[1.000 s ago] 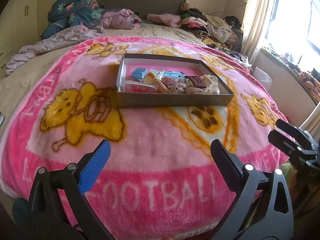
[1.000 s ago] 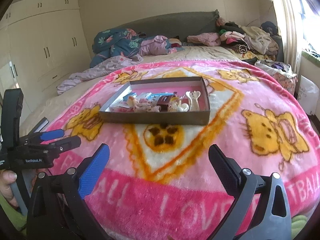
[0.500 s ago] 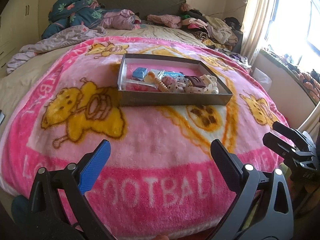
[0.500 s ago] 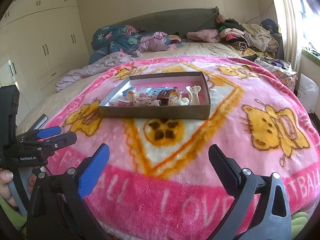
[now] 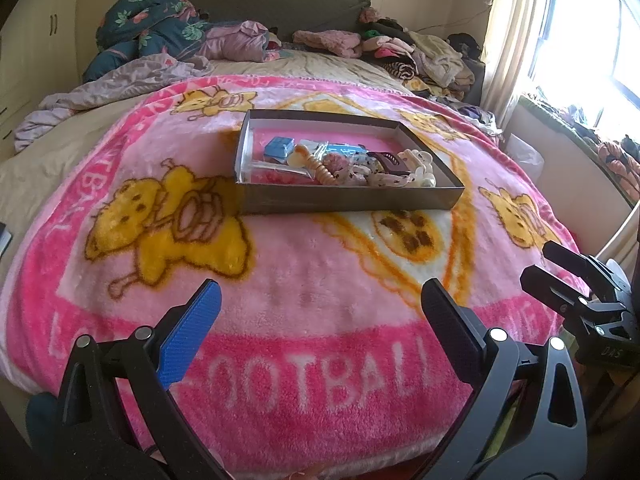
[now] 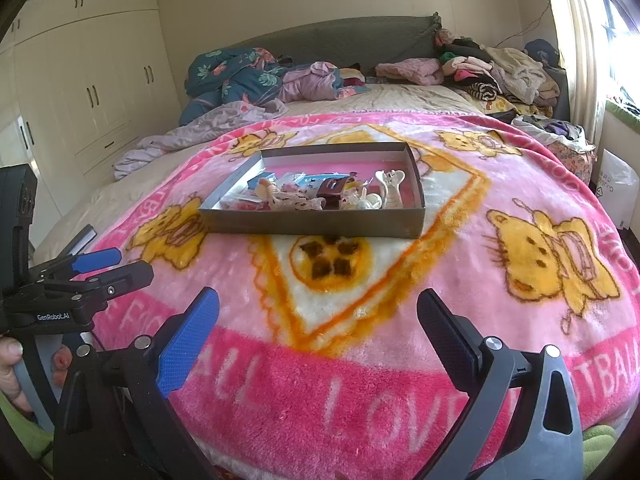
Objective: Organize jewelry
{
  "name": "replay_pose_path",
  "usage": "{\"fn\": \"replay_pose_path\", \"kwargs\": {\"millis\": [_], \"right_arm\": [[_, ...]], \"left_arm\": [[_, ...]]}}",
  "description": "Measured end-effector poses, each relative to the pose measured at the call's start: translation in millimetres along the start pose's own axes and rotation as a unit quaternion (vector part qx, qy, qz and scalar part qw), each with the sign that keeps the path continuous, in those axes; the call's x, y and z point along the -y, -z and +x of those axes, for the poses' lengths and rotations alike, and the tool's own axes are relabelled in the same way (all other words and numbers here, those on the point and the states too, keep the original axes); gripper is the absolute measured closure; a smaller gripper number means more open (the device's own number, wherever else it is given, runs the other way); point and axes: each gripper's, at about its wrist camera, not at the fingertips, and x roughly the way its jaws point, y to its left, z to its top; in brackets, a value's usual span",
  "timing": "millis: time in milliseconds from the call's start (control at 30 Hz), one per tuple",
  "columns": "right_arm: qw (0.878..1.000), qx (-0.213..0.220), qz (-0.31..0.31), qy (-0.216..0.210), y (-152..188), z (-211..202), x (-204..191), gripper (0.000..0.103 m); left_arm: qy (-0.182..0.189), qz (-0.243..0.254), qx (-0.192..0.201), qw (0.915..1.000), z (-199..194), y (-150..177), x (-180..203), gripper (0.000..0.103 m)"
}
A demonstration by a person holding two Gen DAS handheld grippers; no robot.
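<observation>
A shallow dark cardboard box (image 5: 348,200) lies flat, open-topped, well ahead of both claws. Jumbled jewelry (image 5: 352,164) fills its near half: a peach beaded piece (image 5: 320,168), a blue packet (image 5: 278,148), cream hair clips (image 6: 390,190).

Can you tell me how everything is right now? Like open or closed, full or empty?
left tool: open, holding nothing
right tool: open, holding nothing
box: no lid on it, flat on the blanket, jewelry piled inside
jewelry: jumbled together, not sorted
blanket: spread over the bed
wardrobe doors: closed
clothes: heaped by the headboard
</observation>
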Motion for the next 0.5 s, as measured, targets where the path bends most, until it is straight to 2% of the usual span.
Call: {"fn": "replay_pose_path", "kwargs": {"millis": [500], "right_arm": [[1.000,0.000,0.000,0.000,0.2,-0.2,-0.3,0.004]], "left_arm": [[-0.003,-0.001,-0.001,1.0000,-1.6,-2.9,-1.0,0.009]]}}
